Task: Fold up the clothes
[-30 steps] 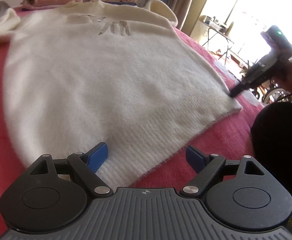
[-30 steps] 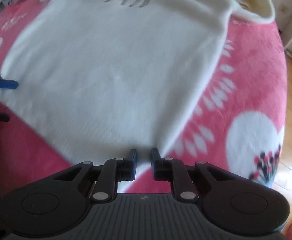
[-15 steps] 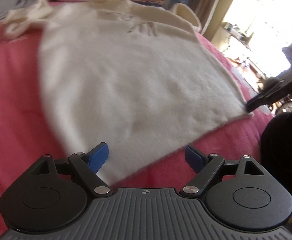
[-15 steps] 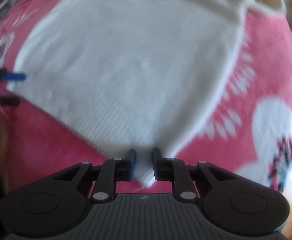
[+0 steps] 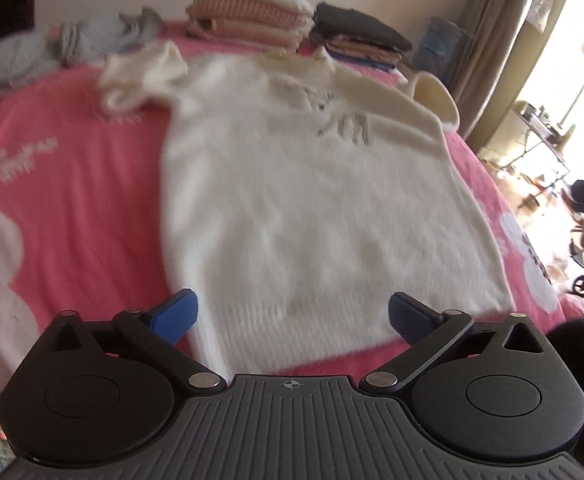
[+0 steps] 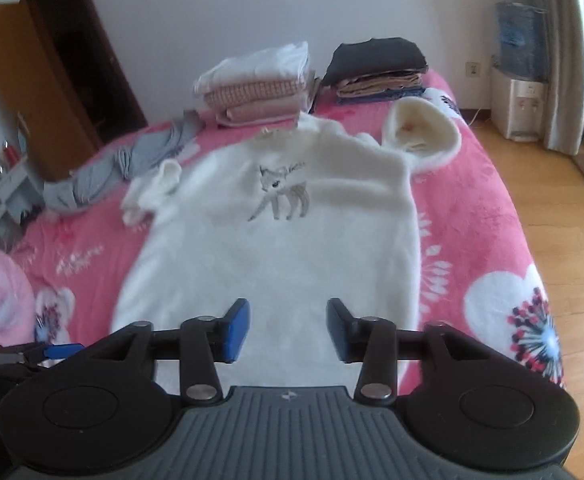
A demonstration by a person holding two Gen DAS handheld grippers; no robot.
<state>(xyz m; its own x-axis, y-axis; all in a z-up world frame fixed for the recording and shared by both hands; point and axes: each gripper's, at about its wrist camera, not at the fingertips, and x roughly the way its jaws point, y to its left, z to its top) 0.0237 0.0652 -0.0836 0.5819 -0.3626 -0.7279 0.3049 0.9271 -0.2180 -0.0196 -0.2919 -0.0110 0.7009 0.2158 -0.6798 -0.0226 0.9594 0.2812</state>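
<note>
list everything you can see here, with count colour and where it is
sweater: 1, white with a deer print, spread flat in the middle of the bed
blanket: 1, pink with flowers, covering the bed
folded stack: 1, white and pink, far edge of the bed
folded stack: 1, dark and tan, right of the first
grey garment: 1, crumpled, far left of the bed
water dispenser: 1, white, by the wall
left gripper: 1, blue pads, open, over the hem
right gripper: 1, blue pads, open, over the hem

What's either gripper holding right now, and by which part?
Nothing. The left gripper and right gripper are both open above the hem end of the white sweater, which lies flat on the pink bedspread.
</note>
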